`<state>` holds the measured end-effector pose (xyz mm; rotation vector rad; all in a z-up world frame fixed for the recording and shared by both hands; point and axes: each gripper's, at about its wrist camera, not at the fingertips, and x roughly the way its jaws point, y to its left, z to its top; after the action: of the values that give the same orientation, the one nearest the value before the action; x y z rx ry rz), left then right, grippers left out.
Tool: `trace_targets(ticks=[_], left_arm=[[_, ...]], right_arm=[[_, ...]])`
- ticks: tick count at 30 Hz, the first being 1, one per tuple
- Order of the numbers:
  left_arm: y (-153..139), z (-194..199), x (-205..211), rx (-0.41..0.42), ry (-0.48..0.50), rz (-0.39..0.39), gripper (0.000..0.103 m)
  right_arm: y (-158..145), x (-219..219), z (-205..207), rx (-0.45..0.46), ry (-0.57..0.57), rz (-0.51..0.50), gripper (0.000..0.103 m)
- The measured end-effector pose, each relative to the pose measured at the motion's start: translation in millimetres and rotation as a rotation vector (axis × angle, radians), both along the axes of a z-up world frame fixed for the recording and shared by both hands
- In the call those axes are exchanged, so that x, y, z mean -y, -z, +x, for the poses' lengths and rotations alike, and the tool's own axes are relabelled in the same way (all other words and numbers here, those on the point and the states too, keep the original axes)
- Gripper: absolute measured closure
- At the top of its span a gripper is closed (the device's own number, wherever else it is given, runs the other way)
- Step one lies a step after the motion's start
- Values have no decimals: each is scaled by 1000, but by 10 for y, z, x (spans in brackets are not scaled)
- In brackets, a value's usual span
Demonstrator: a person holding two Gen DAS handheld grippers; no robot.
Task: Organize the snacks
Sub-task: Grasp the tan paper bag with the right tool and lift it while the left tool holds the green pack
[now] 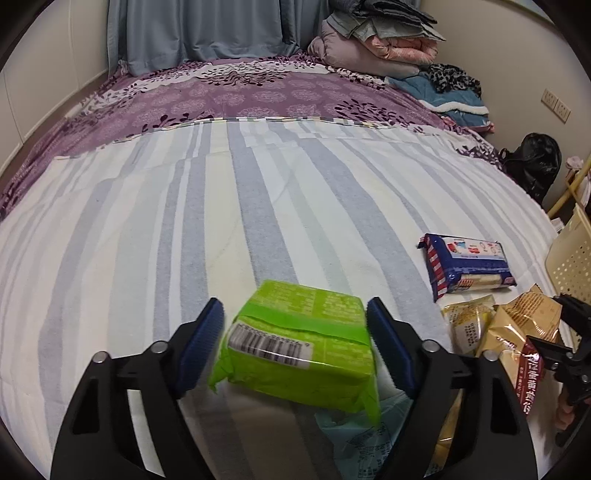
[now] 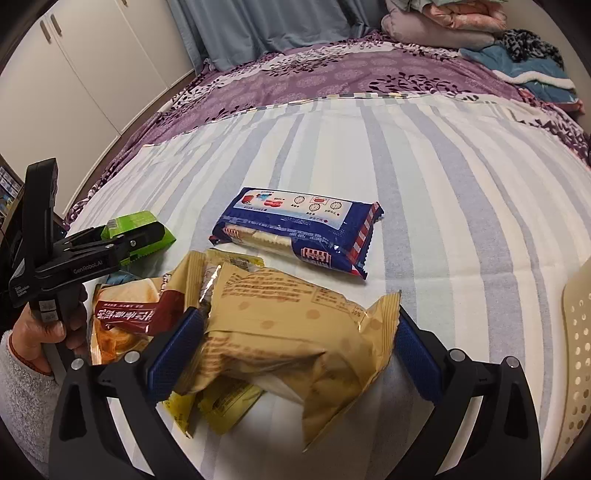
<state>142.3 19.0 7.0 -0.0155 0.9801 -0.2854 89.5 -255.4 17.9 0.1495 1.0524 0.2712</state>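
1. In the left wrist view, the left tool (image 1: 295, 343) fills the lower centre, its blue pads spread wide on either side of a green snack pack (image 1: 301, 347). The right pad sits at the pack's edge and the left pad stands slightly off it; whether the pack is gripped cannot be told. The pack's long axis runs across the frame, barcode face up.
2. In the right wrist view, the right tool (image 2: 299, 350) sits at lower centre, its fingers apart around a tan snack bag (image 2: 284, 332). The left pad touches the bag; the right pad meets its crimped end. The bag's long axis runs left to right, tilted.
3. Just left of the tan bag lies a bag with a dark red label (image 2: 129, 314); yellow packets (image 2: 218, 406) show beneath.
4. Farther up, at mid-frame, a blue cracker pack (image 2: 299, 230) lies flat on the striped sheet (image 2: 443, 184) of the bed, long axis left to right.
5. A cream perforated basket (image 2: 578, 350) stands at the right edge.
6. Folded bedding (image 2: 443, 22) sits at the upper right.
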Motion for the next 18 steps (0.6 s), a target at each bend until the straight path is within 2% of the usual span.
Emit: trace_targets(ticks=[1,3,5,12,18], left_arm=[[-11,-6,-1,4,2,-8,34],[-26,-23,10,13,2,-3,34],[-48,-40,7,24,2,-2,35],[-210,-110,-39,61,-20,-21,35],[-460,-210,-6,104,-18,-30,36]], right_arm=[[-4,3,-4,2,1,0,5],[-16,0,-22,11,4,-1,9],[-45,10,-46,21,16,-15,23],[-143,131,-163,56,54,-1,26],[-379,255,-306,116,88,31,26]])
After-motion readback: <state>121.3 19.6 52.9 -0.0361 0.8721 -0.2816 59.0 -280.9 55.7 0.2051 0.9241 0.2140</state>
